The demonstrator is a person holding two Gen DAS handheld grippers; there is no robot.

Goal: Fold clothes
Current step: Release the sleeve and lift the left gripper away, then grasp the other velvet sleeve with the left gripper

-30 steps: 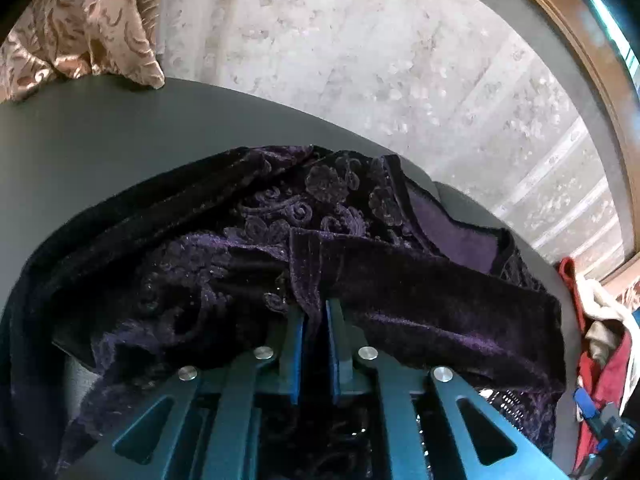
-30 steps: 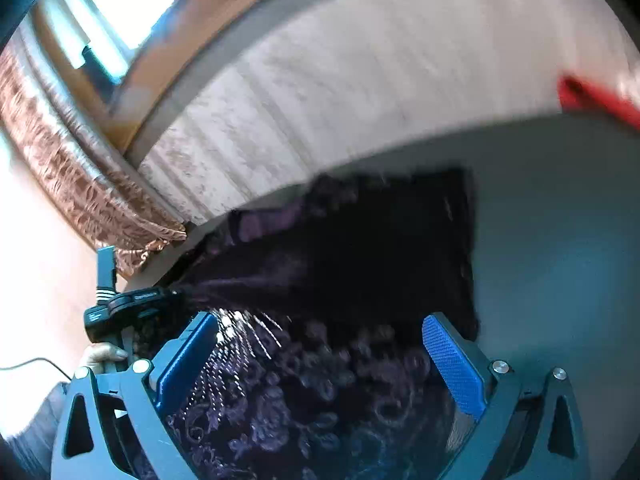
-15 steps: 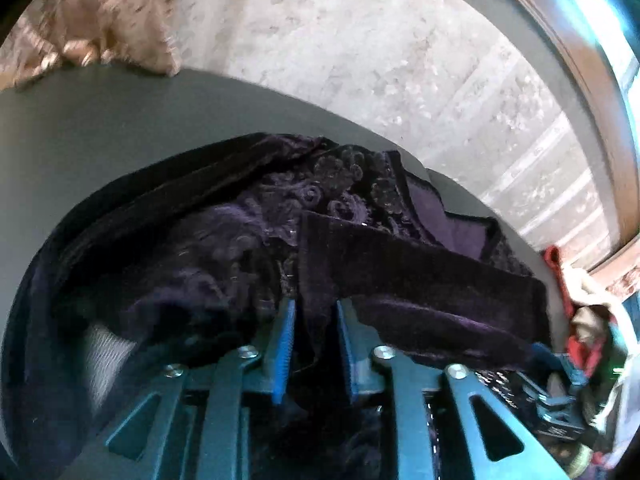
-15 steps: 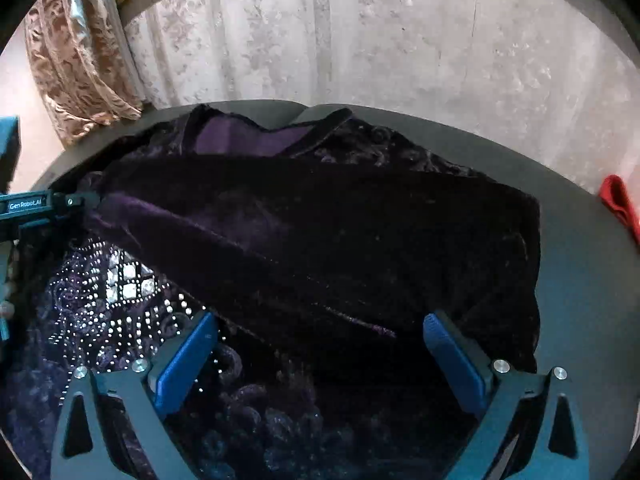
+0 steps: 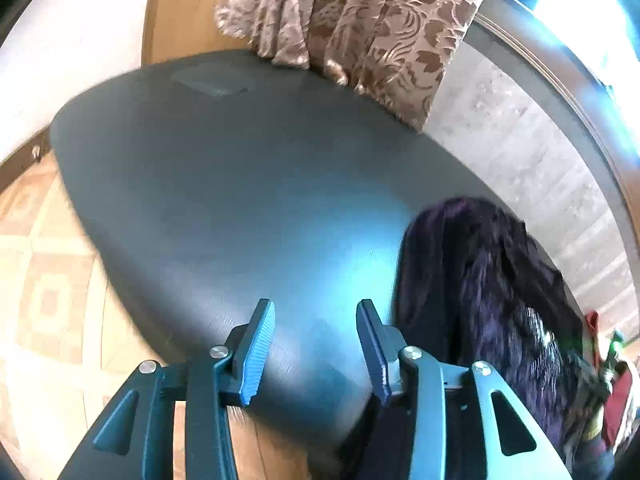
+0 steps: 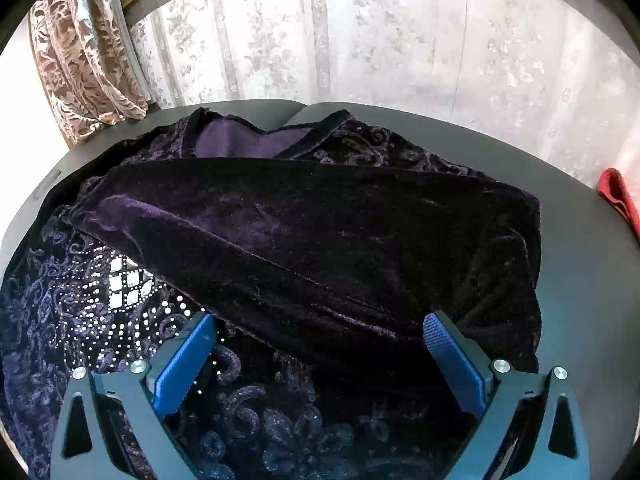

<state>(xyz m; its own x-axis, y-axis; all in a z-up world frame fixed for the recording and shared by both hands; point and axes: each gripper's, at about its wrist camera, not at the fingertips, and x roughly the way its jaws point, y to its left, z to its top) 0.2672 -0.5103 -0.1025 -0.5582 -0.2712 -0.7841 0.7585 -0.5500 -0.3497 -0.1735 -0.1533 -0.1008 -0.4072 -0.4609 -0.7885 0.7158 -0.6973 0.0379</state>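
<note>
Dress lies on the surface with one sleeve folded across; more folds remain. Left fingers have just opened, empty; right fingers stand apart, empty.

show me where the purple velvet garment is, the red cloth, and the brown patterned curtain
purple velvet garment (image 6: 320, 236): right wrist view, on the folded-over plain panel.
red cloth (image 6: 618, 196): right wrist view, on its folded edge at the table's right.
brown patterned curtain (image 5: 360, 20): left wrist view, on its hanging folds.

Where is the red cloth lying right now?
In the right wrist view the red cloth lies at the table's far right edge, beyond and apart from the purple velvet garment.
</note>
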